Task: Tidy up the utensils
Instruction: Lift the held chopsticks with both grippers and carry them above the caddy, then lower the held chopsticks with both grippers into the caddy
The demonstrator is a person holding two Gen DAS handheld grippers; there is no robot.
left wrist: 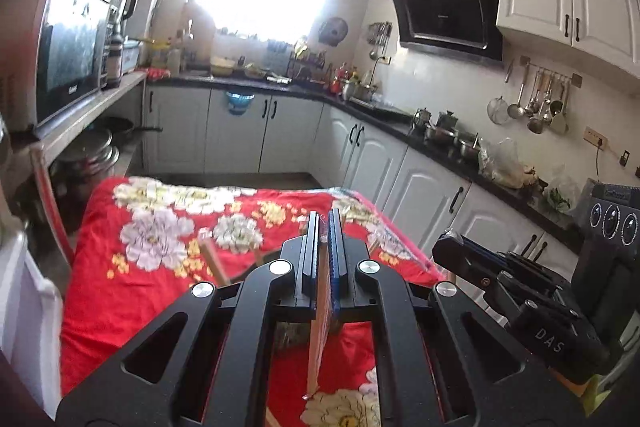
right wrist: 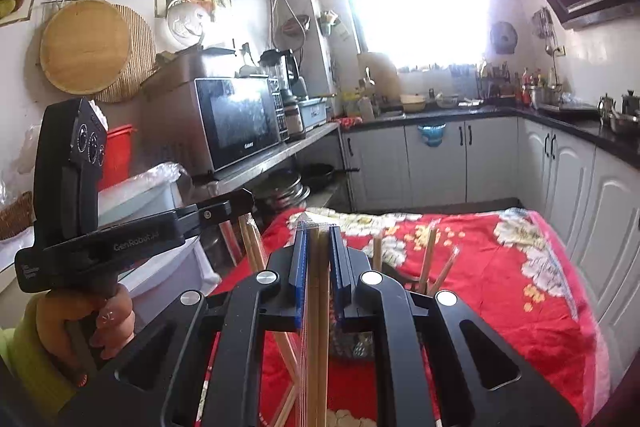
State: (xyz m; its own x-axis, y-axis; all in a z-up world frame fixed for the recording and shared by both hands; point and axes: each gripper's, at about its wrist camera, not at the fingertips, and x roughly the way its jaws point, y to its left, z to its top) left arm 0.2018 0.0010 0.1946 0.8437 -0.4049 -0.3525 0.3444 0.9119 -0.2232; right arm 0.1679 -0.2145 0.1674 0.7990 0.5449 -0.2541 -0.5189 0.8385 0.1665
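My left gripper is shut on a pair of wrapped wooden chopsticks that hang down between the jaws over the red floral tablecloth. My right gripper is shut on another wrapped pair of chopsticks, also hanging below it. Several more chopsticks stand in a dark holder just beyond the right gripper; the holder is mostly hidden. The left gripper shows at the left of the right wrist view, holding its chopsticks. The right gripper shows at the right of the left wrist view.
The table stands in a kitchen. White cabinets and a dark counter with pots run along the right. A microwave sits on a shelf at left, with a white bin below it.
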